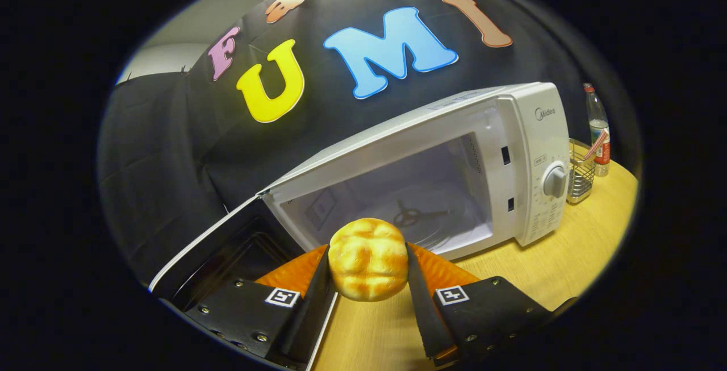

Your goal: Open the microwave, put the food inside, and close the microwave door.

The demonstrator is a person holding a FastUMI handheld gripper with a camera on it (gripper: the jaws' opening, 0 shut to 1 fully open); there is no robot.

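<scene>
A golden bread roll is held between my two fingers, and the gripper is shut on it, both black pads pressing its sides. Just beyond the roll stands a white microwave on the wooden table. Its door is swung wide open to the left, dark inner face up toward me. The cavity is lit and shows the glass turntable with its hub. The roll hangs in front of the cavity's lower lip, outside it. The round control knob is on the right-hand panel.
To the right of the microwave stand a small wire basket and, behind it, a clear bottle with a red label. Bare wooden tabletop lies under and to the right of my fingers. The black booth wall is behind everything.
</scene>
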